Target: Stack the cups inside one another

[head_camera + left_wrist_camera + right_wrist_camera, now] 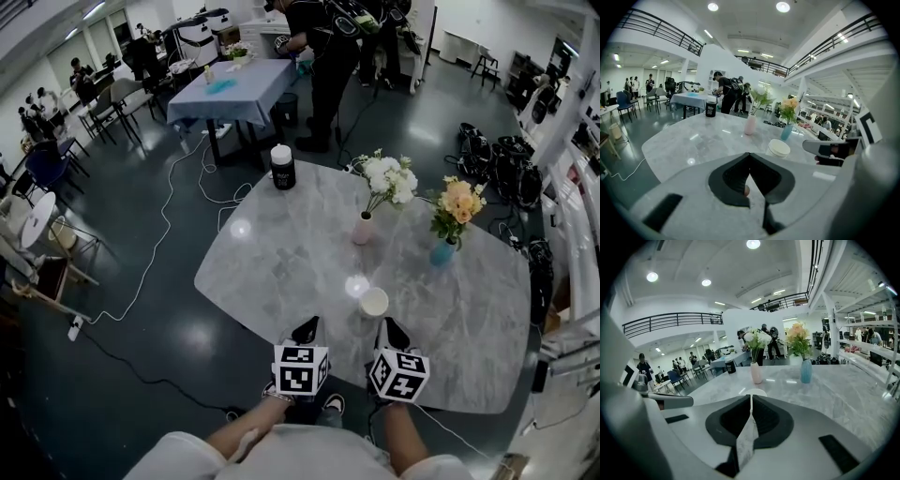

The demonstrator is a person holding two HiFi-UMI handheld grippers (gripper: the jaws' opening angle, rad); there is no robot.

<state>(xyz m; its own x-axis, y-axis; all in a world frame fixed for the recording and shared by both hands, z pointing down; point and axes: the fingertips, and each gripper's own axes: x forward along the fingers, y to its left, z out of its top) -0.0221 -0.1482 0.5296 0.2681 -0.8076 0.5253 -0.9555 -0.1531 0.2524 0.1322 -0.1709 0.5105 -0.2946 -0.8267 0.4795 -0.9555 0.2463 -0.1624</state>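
Cups show here as one white paper cup (373,302), upright with its mouth facing up, on the near part of the marble table (281,253). Whether others are nested inside it cannot be told. No loose cup is visible anywhere on the tabletop, so the stacking looks done or close to it.

The cup stands just beyond the right gripper (394,333) and a little to that gripper's left. The left gripper (306,330) sits further off to the side, so the right hand is the nearer one. In the right gripper view the cup's rim (756,392) peeks out directly behind the jaw tips. In the left gripper view the cup (778,148) lies ahead and off to the right.

Both tools are closed with nothing in them. The left gripper's jaws (749,161) meet in a thin seam, and the right gripper's jaws (751,401) are pressed together the same way. Neither touches the cup. Any further grip would call for opening the jaws first and coming in level at the cup's wall.

Farther back on the table stand a pink vase of white flowers (363,228), a blue vase of peach flowers (442,251) and a black jar with a white lid (282,167). Around the table is a glossy dark floor (141,309) with trailing cables, and people stand at a cloth-covered table (230,89) beyond.
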